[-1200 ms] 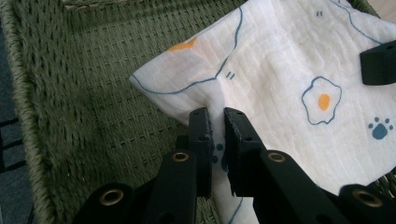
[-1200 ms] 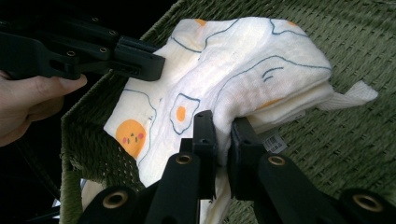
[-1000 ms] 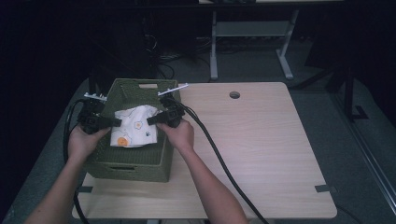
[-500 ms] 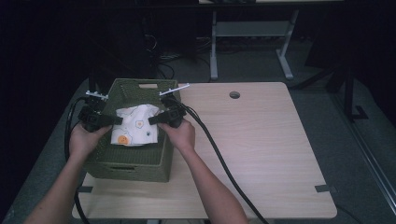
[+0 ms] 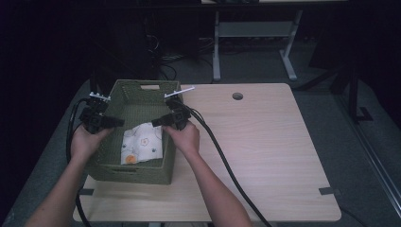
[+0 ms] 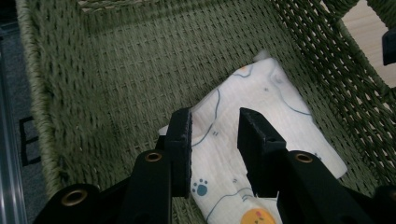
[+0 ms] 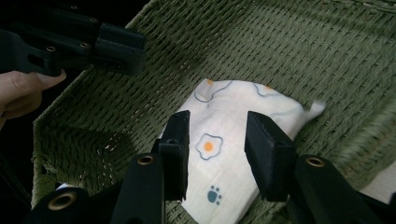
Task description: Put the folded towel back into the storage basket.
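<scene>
I see the olive-green woven rectangular basket [image 5: 142, 92] standing on the pale wood-grain bench [image 5: 265, 151] at its left end, its near wall close to the bench's near edge and its left wall close to the left edge. To the right of the basket the bench is bare up to the far right edge, apart from the round cable hole [image 5: 237, 96] near the far edge and the two black cables [image 5: 222, 156] running from my right gripper back toward the near edge.

The folded white cloth with fried-egg and paw-print patterns [image 5: 142, 144] lies flat on the basket floor, in its near right part, just beside the right wall. Its long axis runs from the basket's near wall toward the far wall, slightly slanted; one small corner pokes up at the far end in the right gripper view.

My left gripper [image 5: 116, 122] hangs over the basket's left wall, jaws spread apart with nothing between them, pointing toward the cloth. My right gripper [image 5: 156, 121] sits at the right wall, jaws likewise spread and empty, above the cloth. The basket floor to the left of and beyond the cloth is uncovered.
</scene>
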The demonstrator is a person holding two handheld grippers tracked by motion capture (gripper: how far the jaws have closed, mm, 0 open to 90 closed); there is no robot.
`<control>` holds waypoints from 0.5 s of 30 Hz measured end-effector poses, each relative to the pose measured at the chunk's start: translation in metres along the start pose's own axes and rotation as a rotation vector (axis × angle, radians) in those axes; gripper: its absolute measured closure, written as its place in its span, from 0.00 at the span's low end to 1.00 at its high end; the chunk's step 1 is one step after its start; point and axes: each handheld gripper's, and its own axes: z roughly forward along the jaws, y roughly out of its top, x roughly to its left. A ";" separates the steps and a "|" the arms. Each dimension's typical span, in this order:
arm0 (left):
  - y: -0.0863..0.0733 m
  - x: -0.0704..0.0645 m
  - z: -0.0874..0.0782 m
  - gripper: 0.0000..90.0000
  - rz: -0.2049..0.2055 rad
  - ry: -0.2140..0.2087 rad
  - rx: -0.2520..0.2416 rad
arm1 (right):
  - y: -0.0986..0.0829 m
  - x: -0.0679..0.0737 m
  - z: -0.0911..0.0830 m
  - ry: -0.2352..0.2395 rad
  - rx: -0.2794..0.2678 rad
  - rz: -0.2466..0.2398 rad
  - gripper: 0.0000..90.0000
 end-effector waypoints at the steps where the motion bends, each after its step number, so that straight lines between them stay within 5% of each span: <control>1: 0.000 0.001 0.000 0.73 -0.012 -0.006 -0.009 | 0.000 -0.001 -0.001 0.002 -0.004 0.003 0.66; 15: 0.002 -0.017 -0.009 0.70 -0.005 -0.002 -0.036 | 0.002 -0.004 -0.014 0.048 -0.020 -0.014 0.61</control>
